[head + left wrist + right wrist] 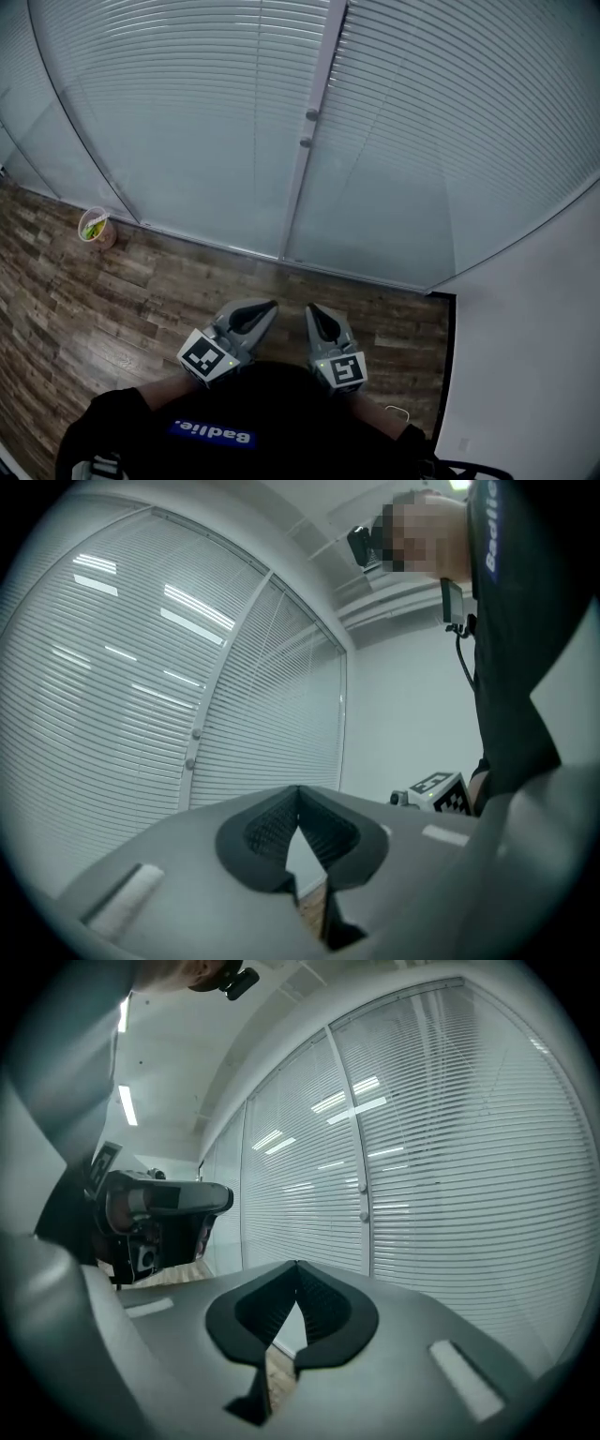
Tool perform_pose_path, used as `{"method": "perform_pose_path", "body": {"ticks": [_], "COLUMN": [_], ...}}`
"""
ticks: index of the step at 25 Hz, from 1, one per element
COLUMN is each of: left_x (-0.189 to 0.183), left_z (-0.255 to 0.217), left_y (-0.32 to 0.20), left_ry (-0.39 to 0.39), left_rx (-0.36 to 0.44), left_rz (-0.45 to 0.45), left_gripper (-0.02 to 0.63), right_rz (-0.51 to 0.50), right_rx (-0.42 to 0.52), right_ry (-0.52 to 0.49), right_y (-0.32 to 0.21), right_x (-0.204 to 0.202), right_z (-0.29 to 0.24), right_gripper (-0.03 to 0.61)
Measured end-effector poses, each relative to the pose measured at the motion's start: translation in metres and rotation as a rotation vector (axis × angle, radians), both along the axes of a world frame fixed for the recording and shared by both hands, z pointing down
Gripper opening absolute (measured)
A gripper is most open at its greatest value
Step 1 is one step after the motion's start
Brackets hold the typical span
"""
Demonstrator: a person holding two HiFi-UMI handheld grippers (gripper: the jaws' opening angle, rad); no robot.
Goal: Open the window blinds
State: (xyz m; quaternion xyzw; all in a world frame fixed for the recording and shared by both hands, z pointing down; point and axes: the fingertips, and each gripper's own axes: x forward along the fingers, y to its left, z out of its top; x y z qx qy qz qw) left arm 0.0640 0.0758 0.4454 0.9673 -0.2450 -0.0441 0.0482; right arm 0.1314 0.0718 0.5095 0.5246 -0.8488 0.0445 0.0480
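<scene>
Closed white slatted blinds point(187, 112) hang behind glass panels that fill the wall ahead. A pale vertical post point(319, 84) splits the panels and carries two small round knobs point(311, 114). Low in the head view, my left gripper point(273, 304) and right gripper point(310, 307) sit side by side over the wood floor, well short of the glass. Both point at the post's base. In the left gripper view the left gripper point(298, 789) has its tips meeting, with nothing between them. The right gripper point(296, 1265) is likewise shut and empty. The knobs point(364, 1188) stand beyond it.
A small cup point(95, 226) with something green in it stands on the floor by the glass at the left. A white wall point(544, 328) closes the right side. Wood plank floor point(141, 300) runs up to the bottom rail of the glass.
</scene>
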Motion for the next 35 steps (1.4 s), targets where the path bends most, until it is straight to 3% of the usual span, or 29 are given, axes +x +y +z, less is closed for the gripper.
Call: {"method": "perform_pose_path", "body": {"ticks": [16,28,35], "left_x": [-0.042,-0.046,-0.045], "left_z": [0.002,0.004,-0.006], "left_y": [-0.173,-0.206,-0.221], "left_ry": [0.042,0.043,0.039], "left_rx": [-0.027,-0.028,-0.022], "left_rz": [0.102,0.123,0.083], "left_gripper": [0.0,0.0,0.0], "right_rz": [0.114,0.25,0.239], "right_rx": [-0.036,-0.048,-0.038], "right_ry": [0.059,0.077,0.079], "right_y": [-0.159,-0.19,-0.217], "right_x": [-0.042,-0.017,-0.009], "right_z": [0.0,-0.013,-0.028], "right_gripper": [0.002,0.003,0.003]}}
